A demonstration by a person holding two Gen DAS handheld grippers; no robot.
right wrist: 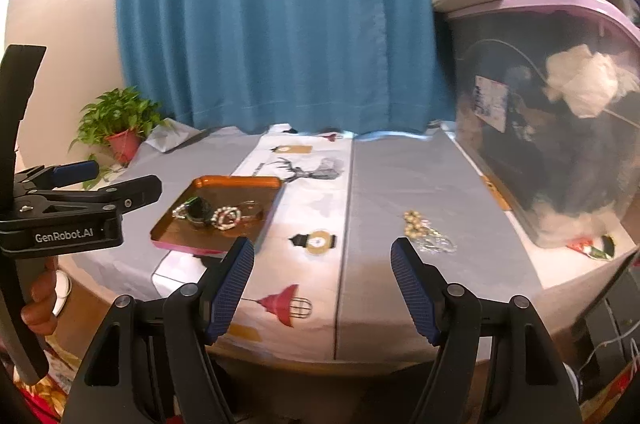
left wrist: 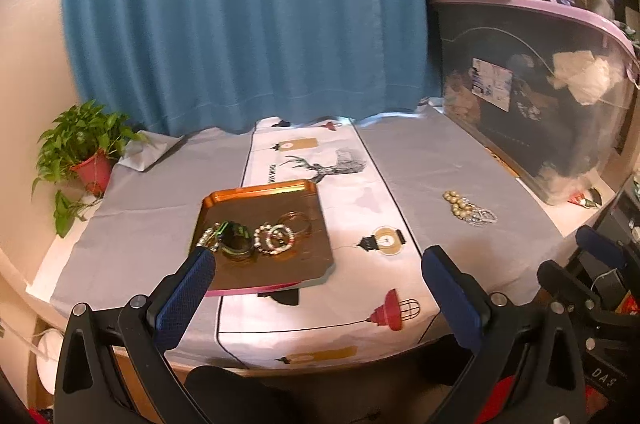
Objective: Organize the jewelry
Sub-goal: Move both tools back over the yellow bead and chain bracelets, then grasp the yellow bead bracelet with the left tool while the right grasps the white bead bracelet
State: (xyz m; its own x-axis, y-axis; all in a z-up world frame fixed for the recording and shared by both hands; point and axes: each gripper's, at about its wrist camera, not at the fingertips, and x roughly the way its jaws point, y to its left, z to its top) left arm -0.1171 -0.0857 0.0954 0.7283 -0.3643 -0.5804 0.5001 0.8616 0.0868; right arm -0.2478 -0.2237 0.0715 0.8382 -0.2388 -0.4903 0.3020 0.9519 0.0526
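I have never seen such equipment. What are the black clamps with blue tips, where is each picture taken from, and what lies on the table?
No robot here: a person holds one hand-held gripper in each hand, with a camera looking along its jaws. One picture comes from the left gripper, the other from the right gripper; the right view also shows the left one from the side. Both stand open and hold nothing. On the table's cloth lie an orange tray with bracelets and, apart to its right, a pearl and silver piece.
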